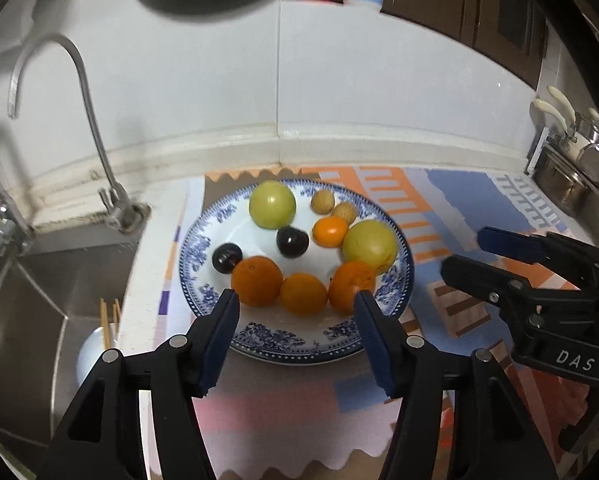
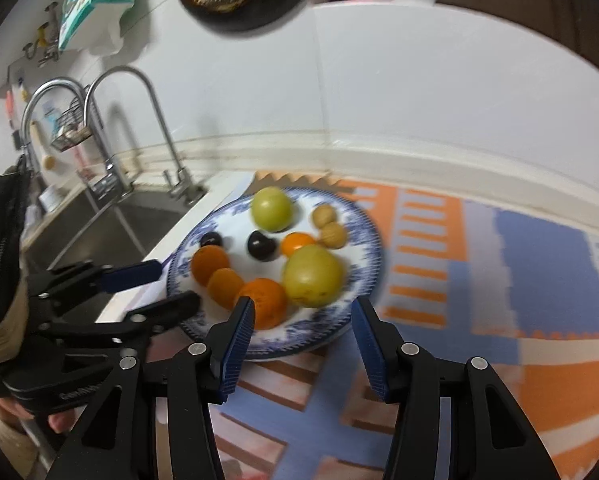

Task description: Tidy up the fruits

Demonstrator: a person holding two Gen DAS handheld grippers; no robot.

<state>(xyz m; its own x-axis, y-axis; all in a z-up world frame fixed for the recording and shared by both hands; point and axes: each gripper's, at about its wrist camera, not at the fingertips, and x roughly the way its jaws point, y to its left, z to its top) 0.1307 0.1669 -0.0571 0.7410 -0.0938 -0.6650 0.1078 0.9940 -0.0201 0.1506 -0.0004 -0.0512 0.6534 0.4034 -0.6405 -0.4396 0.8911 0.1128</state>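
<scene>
Round blue-and-white patterned plate [image 1: 203,248] on the worktop beside the steel sink [image 1: 39,280], bearing oranges, two green-yellow fruits, two dark plums and two small tan fruits. Left gripper [image 1: 295,300] and right gripper [image 2: 303,308] above its near rim, jaws spread, nothing between. Right-wrist view blurred; front oranges partly hidden behind blue pads
</scene>
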